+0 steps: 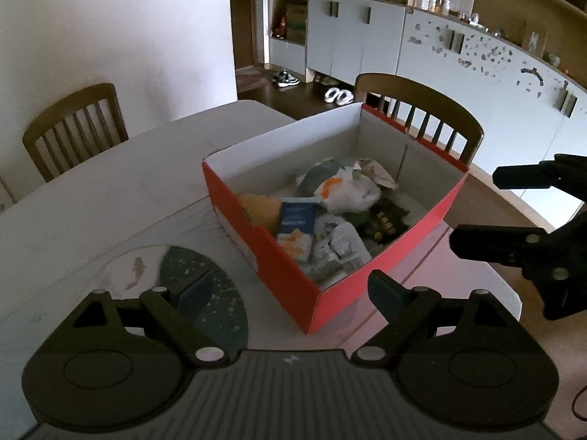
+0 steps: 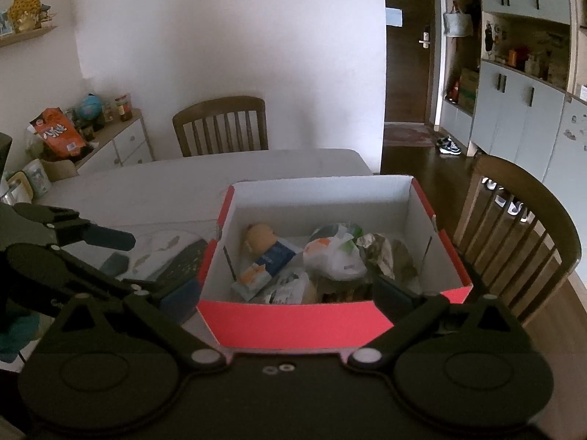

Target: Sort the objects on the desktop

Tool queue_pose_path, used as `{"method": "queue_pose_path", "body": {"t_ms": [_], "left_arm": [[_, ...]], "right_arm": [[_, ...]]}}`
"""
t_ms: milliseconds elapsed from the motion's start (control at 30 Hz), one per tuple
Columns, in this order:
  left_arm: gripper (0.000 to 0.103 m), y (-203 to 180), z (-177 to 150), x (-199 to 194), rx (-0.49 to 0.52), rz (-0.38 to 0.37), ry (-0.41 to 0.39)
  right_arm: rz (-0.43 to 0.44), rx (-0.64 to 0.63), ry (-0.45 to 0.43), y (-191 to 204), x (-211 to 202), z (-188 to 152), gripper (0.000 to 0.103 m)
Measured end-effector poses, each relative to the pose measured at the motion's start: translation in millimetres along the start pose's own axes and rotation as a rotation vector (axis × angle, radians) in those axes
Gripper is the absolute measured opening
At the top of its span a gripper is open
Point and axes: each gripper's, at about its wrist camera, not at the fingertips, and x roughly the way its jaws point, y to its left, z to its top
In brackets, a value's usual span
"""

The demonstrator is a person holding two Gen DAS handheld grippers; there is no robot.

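Observation:
A red cardboard box [image 1: 279, 267] with a white inside stands on the white table [image 1: 110, 168]; it also shows in the right wrist view [image 2: 293, 321]. It holds several snack packets, among them a blue and white packet [image 1: 297, 227] [image 2: 264, 264], a white bag with orange print [image 1: 345, 189] [image 2: 332, 253] and a dark packet [image 1: 385, 220]. My left gripper [image 1: 290, 289] is open and empty at the box's near corner. My right gripper [image 2: 282, 293] is open and empty, its fingers astride the box's near wall. The right gripper shows in the left wrist view [image 1: 488, 212], beside the box.
A dark round mat [image 1: 205, 293] with a fish drawing lies on the table left of the box. Wooden chairs [image 1: 73, 128] [image 2: 513, 234] stand around the table. A sideboard with clutter [image 2: 73, 135] is at the far left. Grey cabinets [image 1: 458, 58] line the wall.

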Motion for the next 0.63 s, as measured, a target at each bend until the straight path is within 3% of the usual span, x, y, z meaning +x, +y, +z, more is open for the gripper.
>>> {"method": "queue_pose_path", "body": {"t_ms": [633], "left_arm": [[0.092, 0, -13, -10, 0.039, -0.055, -0.011]], "right_arm": [[-0.038, 0.031, 0.01, 12, -5, -12, 0.101]]}}
